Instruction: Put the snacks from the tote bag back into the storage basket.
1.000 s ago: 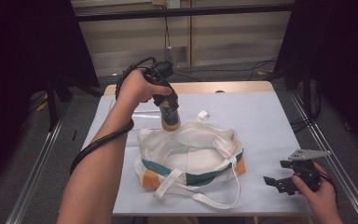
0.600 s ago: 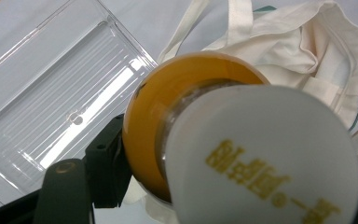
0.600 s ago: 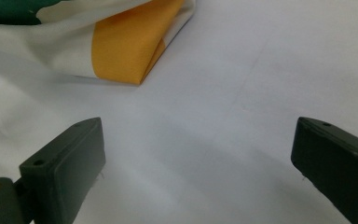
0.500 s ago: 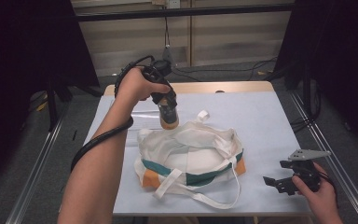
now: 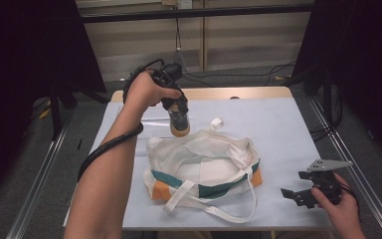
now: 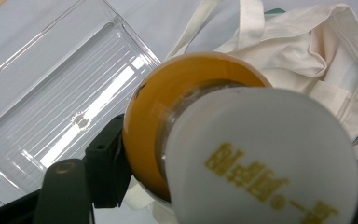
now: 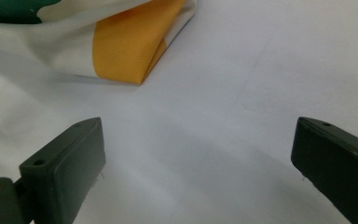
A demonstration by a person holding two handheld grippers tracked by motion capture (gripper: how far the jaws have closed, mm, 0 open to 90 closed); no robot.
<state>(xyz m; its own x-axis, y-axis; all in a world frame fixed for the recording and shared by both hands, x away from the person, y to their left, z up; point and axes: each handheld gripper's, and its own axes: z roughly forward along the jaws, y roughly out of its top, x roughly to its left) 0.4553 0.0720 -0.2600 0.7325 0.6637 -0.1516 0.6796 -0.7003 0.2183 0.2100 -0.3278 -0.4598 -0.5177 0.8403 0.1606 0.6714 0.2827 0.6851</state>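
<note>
We see soft, matt cloth in the tote bag (image 5: 204,164), glossy smooth plastic on the bottle (image 6: 242,140), and clear ribbed plastic in the tray (image 6: 60,98) at nine o'clock; the tabletop (image 5: 278,129) looks matt, papery.

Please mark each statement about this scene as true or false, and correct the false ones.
1. The left gripper holds a bottle with a white cap. True.
2. The bottle lies inside the clear tray. False: it is held in the air, above the far edge of the bag.
3. The right gripper is shut on the cloth bag. False: its jaws are open, apart from the bag.
4. The bag has green and orange parts. True.
</note>
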